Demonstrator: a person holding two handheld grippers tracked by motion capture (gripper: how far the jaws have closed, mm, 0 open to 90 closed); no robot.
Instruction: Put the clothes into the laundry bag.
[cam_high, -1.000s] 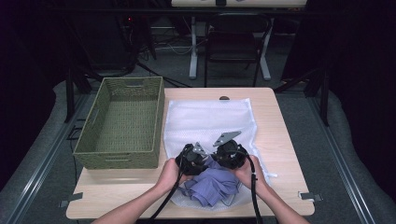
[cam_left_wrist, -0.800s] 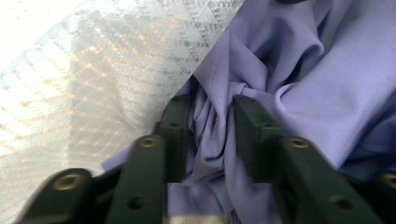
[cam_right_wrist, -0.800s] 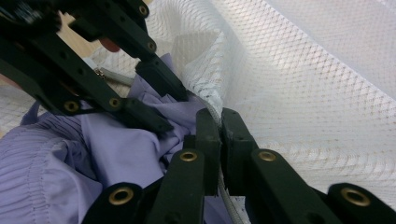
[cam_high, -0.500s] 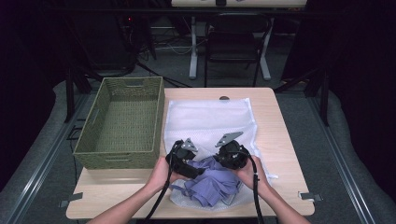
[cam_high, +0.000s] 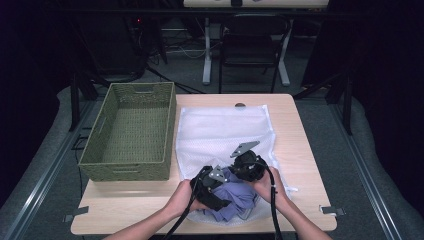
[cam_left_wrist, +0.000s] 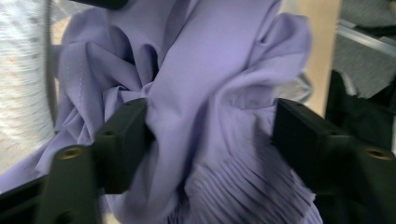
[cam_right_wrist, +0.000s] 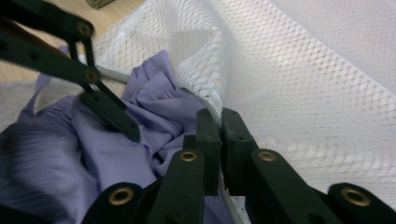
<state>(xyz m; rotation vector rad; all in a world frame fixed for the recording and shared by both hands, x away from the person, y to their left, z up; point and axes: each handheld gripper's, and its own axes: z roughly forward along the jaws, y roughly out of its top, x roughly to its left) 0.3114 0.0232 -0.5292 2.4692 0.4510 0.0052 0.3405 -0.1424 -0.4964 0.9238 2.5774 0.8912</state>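
One wicker basket (cam_high: 131, 132), one white mesh bag (cam_high: 222, 132), one lilac garment (cam_high: 235, 200), two tongs.

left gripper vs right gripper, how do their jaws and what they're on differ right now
The left gripper has its jaws apart, having just been opening, with the purple garment bunched between them; the right gripper has its jaws closed on the rim of the white mesh bag. In the high view the left sits nearer the person, the right farther up the bag. Both are black, hand-held, and work at the bag's mouth.

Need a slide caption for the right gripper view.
Right claw pinches the mesh laundry bag rim beside the purple garment.
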